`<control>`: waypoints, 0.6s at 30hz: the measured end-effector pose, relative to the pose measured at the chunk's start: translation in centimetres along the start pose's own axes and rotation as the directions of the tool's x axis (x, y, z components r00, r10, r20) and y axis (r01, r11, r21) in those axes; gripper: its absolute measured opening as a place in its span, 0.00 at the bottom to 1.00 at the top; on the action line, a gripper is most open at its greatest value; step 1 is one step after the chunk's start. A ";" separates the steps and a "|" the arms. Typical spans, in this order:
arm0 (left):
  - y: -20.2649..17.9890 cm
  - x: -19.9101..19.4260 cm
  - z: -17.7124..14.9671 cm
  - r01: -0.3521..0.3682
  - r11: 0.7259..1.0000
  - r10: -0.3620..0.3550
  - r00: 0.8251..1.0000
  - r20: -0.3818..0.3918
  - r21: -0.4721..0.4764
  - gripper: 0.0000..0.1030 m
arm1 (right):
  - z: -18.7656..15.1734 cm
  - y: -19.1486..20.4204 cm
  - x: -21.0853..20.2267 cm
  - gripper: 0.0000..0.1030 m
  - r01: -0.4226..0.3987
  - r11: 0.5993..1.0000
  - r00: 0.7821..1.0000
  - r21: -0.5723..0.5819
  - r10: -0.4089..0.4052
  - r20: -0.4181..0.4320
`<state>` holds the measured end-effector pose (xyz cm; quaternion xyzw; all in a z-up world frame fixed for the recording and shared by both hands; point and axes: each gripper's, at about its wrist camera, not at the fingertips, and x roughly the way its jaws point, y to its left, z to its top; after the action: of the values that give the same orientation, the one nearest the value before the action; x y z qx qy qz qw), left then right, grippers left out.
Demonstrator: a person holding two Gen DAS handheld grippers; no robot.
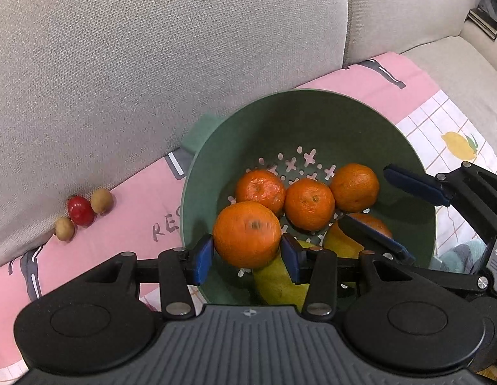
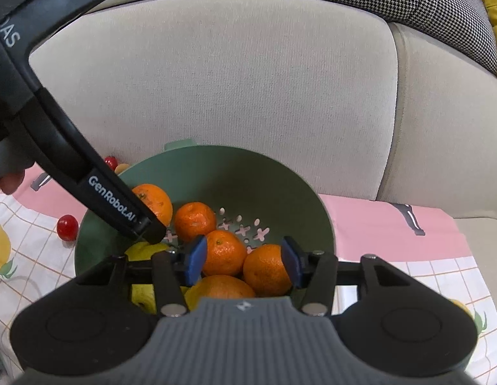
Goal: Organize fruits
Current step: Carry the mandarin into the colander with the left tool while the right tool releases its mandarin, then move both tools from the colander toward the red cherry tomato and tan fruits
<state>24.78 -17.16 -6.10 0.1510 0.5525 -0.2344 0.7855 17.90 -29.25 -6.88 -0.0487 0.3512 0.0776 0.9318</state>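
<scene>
Both grippers hang over the green colander, which sits on a pink printed cloth on a sofa. The left gripper points steeply down into the near left of the bowl, its blue pads set either side of a mandarin; the left pad looks just clear of the skin and the right one at its edge, so the jaws read as parted around the fruit, not pinching it. The right gripper stands spread and empty above two mandarins at the near right. More mandarins and something yellow-green, perhaps a pear, lie in the bowl. Left of the bowl, against the sofa back, a cherry tomato sits between two small brown fruits; another tomato lies nearer. The left hand is nearer those loose ones. One finger reads "GenRobot.AI"; the cloth shows "RE".
</scene>
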 end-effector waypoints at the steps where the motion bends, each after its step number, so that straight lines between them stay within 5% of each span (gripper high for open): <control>1: 0.0 0.0 0.0 -0.005 1.000 0.005 1.000 0.002 0.003 0.54 | 0.0 0.0 0.0 0.48 0.000 1.000 1.000 -0.002 0.000 -0.001; 18: 1.1 -7.4 -2.7 -0.033 0.999 0.036 0.986 0.164 -0.021 0.60 | 1.0 1.8 -3.1 0.65 -0.011 1.000 1.000 0.002 0.011 0.021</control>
<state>21.14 -13.38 -0.10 0.1335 0.4854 -0.2273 0.8336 15.92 -27.68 -4.19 -0.0449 0.3416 0.0829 0.9351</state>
